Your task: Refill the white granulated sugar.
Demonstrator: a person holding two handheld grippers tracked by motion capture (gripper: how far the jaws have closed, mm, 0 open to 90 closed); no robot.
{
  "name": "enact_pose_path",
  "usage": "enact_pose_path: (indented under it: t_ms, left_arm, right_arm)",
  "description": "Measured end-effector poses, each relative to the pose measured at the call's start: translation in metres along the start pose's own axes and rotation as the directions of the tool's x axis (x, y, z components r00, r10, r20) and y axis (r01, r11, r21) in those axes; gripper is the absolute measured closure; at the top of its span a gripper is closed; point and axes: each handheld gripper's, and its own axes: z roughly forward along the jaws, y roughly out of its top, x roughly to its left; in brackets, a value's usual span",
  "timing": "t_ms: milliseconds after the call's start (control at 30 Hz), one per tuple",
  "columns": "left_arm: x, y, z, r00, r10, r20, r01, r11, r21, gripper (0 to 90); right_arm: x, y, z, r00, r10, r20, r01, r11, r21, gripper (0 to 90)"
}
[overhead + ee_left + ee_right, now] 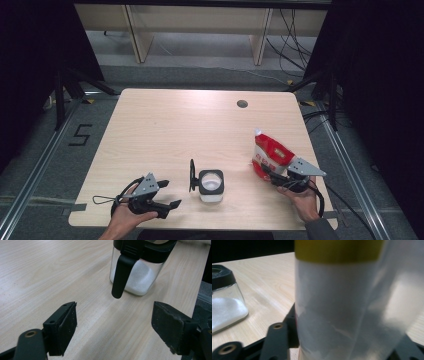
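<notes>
Surface: a pale wood-grain table [165, 125] with a round cable hole near its far edge, dark curtains on both sides and grey floor with cabling beyond.

Item one: a clear square jar [211, 185] with a black collar, partly filled with white grains, standing upright near the front edge at the middle. Its black lid [192, 175] is hinged open and stands on edge at the jar's left side, so we note the mouth as uncovered and facing up.

Item two: a red and white bag [270, 157], standing on the table to the right of the jar and well apart from it, its long axis roughly upright with a slight lean away from us.

Item three: the left gripper [172, 195], in the hand at front left. We record its jaws as wide apart with nothing between them; the jar lies just ahead of them, a little to their right.

Item four: the right gripper [265, 170], at the bag's lower part. The bag sits between its jaws; whether the pads press on it, we cannot tell.

Relation noted: the bag lies on the right hand's side, the jar nearer the left. We judge that any pour turns on carrying the bag leftward over the open mouth, with the left gripper placed to steady the jar.
</notes>
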Motion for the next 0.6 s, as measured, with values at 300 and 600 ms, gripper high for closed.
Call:
enact_pose_path:
  t_ms: [300,600]
  left_arm:
    - [-0.002,0.000,0.001,0.9998,-0.021,-0.004,0.021,0.9998,0.001,20.1]
    - [-0.001,0.000,0.001,0.9997,-0.024,-0.005,0.024,0.9997,0.003,20.0]
  right_arm:
    - [0.003,0.004,-0.019,0.9982,0.037,0.048,-0.035,0.998,-0.042,32.1]
    - [0.010,0.004,-0.033,0.9945,0.014,0.104,-0.012,1.000,-0.020,26.7]
